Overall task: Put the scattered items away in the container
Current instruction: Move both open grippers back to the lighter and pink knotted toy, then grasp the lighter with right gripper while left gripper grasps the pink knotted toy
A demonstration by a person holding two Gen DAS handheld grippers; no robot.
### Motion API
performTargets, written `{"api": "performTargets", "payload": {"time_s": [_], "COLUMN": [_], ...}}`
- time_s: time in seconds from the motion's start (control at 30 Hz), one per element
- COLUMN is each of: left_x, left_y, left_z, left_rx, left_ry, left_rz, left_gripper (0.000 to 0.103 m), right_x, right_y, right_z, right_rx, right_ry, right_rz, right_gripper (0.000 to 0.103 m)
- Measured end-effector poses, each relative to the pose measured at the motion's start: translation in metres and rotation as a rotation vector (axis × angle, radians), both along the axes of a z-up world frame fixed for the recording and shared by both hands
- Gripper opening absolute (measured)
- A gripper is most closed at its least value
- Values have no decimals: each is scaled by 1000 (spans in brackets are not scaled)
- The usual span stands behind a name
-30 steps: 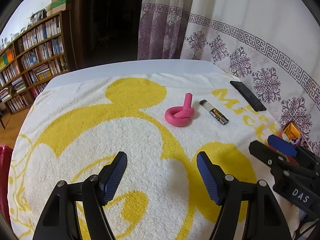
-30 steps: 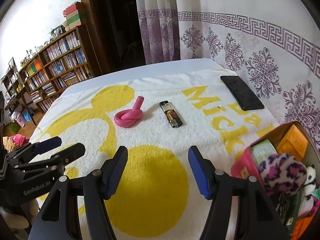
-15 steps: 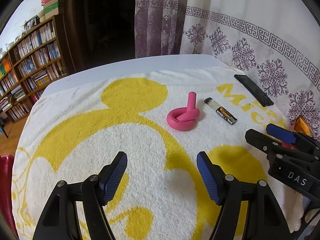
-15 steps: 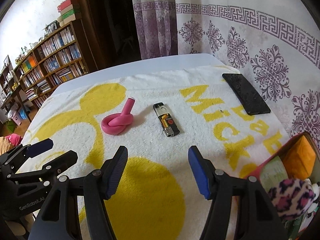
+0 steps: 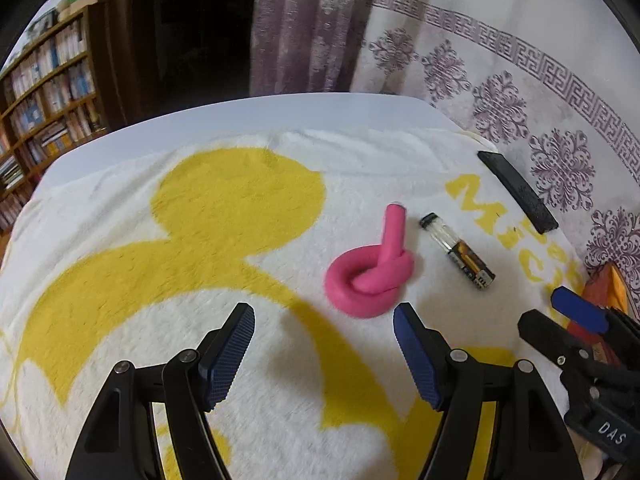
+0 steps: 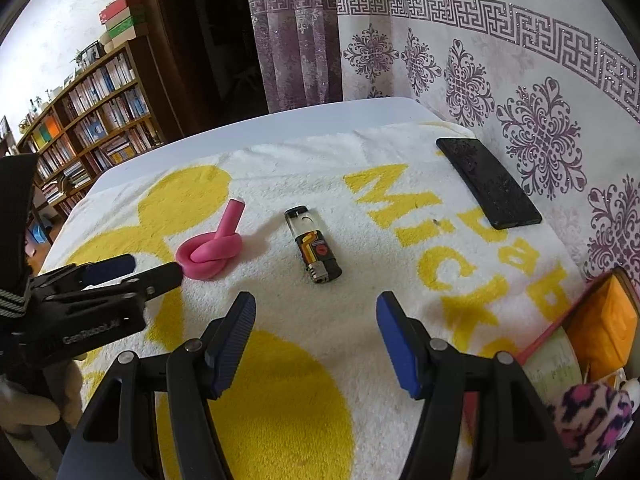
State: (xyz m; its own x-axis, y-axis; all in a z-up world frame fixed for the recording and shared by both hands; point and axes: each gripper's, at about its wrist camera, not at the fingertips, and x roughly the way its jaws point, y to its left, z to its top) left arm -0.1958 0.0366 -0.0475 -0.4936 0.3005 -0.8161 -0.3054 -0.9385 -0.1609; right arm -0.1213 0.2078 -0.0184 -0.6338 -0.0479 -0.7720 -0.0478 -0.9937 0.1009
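Note:
A pink knotted foam roller (image 5: 370, 276) (image 6: 212, 254) lies on the white and yellow towel (image 5: 200, 240). A black and clear lighter (image 5: 458, 250) (image 6: 314, 250) lies just to its right. My left gripper (image 5: 324, 350) is open and empty, just short of the pink roller. My right gripper (image 6: 316, 342) is open and empty, just short of the lighter. The container (image 6: 592, 340), a box with an orange pouch and a leopard plush, stands at the right edge. A black phone (image 6: 486, 182) (image 5: 516, 192) lies at the far right.
A patterned curtain (image 6: 500, 80) hangs behind the table (image 6: 320, 116) on the right. A bookshelf (image 6: 92, 120) stands far left. Each gripper shows in the other's view: the right (image 5: 580, 344), the left (image 6: 100, 288).
Both grippers have moved forward over the towel. The left has come close to the pink roller and the right close to the lighter. Both stay open.

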Motion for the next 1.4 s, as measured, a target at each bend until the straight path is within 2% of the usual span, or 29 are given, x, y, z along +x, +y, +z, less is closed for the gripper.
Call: {"api": "performTargets", "payload": {"time_s": [0.2, 0.43, 0.53, 0.57, 0.67, 0.73, 0.83, 1.1, 1.17, 1.23, 1.3, 1.4], "left_x": [-14, -30, -29, -29, -29, -30, -29, -31, -31, -30, -30, -29], "left_y": [16, 28, 25, 23, 13, 6, 0, -9, -8, -5, -4, -3], "left_z": [-10, -20, -21, -20, -18, -17, -15, -16, -16, -16, -17, -17], "left_rx": [-13, -59, -49, -40, -14, 17, 15, 10, 4, -9, -18, -27], "left_ry": [-2, 4, 11, 12, 9, -8, -14, -22, -18, -10, -4, 4], "left_rz": [-51, -60, -60, -56, -29, -19, 0, 32, 32, 31, 31, 32], "left_gripper": [74, 74, 73, 71, 50, 50, 50, 50, 50, 50, 50, 50], "right_x": [-6, -10, -12, -13, -16, -18, -27, -58, -67, -74, -74, -73], "right_y": [3, 7, 7, 6, -1, -6, -12, -21, -22, -22, -23, -26], "right_z": [-6, -6, -7, -7, -6, -6, -8, -23, -28, -35, -38, -38], "right_rx": [-2, 0, 2, 3, 14, 27, 43, 117, 128, 142, 151, 162], "right_ry": [-16, -18, -25, -27, -29, -25, -37, -73, -89, -112, -100, -95], "right_rz": [-9, -31, -38, -37, -20, -8, 2, -9, -10, -12, -10, -3], "right_gripper": [67, 67, 67, 67, 67, 65, 59, 57, 54, 45, 44, 31]}}
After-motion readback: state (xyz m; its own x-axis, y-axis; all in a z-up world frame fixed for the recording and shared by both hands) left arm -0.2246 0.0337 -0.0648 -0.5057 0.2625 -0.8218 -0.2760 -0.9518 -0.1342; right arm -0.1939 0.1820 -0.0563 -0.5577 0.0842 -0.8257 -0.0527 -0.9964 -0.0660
